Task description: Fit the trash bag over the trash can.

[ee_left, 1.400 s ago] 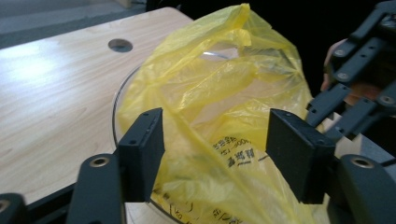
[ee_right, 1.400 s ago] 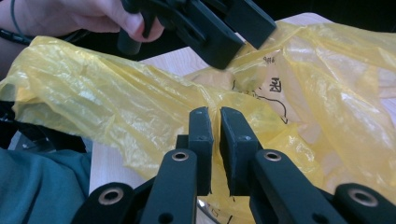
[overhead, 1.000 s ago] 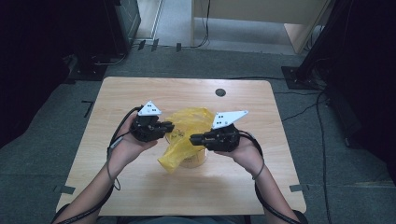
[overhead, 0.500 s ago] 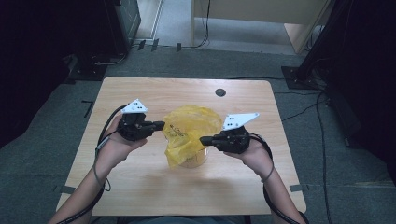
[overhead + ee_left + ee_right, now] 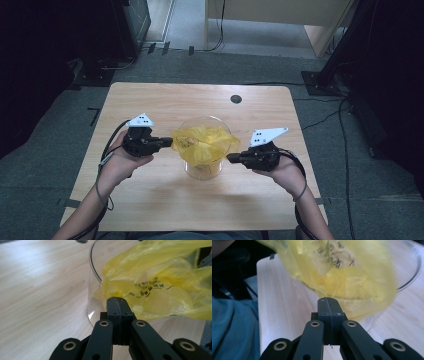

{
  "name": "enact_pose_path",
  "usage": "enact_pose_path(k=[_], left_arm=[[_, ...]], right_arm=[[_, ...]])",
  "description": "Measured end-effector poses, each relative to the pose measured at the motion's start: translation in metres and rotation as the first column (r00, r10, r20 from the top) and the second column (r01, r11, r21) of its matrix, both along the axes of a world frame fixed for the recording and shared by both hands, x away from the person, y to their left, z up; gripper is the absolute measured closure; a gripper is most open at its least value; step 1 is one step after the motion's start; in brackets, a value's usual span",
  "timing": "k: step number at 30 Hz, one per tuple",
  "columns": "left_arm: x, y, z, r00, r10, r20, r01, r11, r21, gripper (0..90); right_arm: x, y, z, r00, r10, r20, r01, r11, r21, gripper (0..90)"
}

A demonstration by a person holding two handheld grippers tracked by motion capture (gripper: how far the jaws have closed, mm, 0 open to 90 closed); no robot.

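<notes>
High view: I log a clear tub (image 5: 202, 167) mid-table (image 5: 150, 200), yellow bag (image 5: 202, 142) draped in it, left gripper (image 5: 167, 142) and right gripper (image 5: 231, 158) flanking.
Left gripper view: fingers (image 5: 117, 305) pinch the bag's edge.
Right gripper view: fingers (image 5: 329, 305) likewise clamp the bag.

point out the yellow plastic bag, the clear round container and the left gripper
yellow plastic bag (image 5: 202, 142), high view, crumpled middle
clear round container (image 5: 93, 277), left gripper view, bare side wall
left gripper (image 5: 117, 301), left gripper view, closed jaw tips

Bag (image 5: 160, 287) cut off at the left gripper view's top and right edges; its print is illegible. Container (image 5: 202, 170) interior hidden beneath the bag.
</notes>
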State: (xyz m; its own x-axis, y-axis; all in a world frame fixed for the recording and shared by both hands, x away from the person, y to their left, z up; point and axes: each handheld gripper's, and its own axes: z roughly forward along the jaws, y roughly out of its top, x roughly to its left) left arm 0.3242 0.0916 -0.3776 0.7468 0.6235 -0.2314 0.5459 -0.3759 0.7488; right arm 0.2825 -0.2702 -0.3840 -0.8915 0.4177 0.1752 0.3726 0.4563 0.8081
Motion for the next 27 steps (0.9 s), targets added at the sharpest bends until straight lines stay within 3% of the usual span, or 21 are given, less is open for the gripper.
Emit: enact_pose_path(k=[8,11,13,15,18,23,27], left_arm=[[0.007,-0.004,-0.014,0.9993,-0.003,-0.038,0.002,1.0000,-0.009,90.0],[0.011,-0.008,-0.024,0.9986,0.014,-0.051,-0.011,0.9988,0.047,90.0],[0.013,-0.010,-0.032,0.9965,0.011,-0.083,-0.008,0.9994,0.034,90.0],[0.013,-0.008,-0.033,0.9963,0.023,-0.083,-0.021,0.9996,0.018,89.1],[0.015,-0.002,-0.025,0.9967,0.031,-0.074,-0.032,0.9994,-0.010,78.8],[0.015,0.005,-0.011,0.9991,0.021,-0.037,-0.022,0.9991,-0.037,69.5],[0.013,0.017,0.000,0.9999,-0.014,0.005,0.014,0.9968,-0.078,60.2]], right_arm=[[0.009,0.008,-0.013,0.9994,0.006,-0.035,-0.007,1.000,-0.019,90.0],[0.014,0.010,-0.019,0.9995,-0.006,-0.030,0.004,0.998,-0.062,90.0],[0.016,0.011,-0.024,0.9989,-0.014,-0.044,0.011,0.998,-0.062,90.0],[0.016,0.010,-0.026,0.9984,-0.015,-0.054,0.012,0.998,-0.055,90.0],[0.013,0.009,-0.021,0.9999,-0.001,-0.013,0.000,0.998,-0.064,75.0],[0.012,0.000,-0.004,0.9996,-0.027,0.002,0.027,1.000,0.001,60.7],[0.011,-0.011,0.012,0.9992,-0.039,0.005,0.038,0.988,0.147,59.0]])
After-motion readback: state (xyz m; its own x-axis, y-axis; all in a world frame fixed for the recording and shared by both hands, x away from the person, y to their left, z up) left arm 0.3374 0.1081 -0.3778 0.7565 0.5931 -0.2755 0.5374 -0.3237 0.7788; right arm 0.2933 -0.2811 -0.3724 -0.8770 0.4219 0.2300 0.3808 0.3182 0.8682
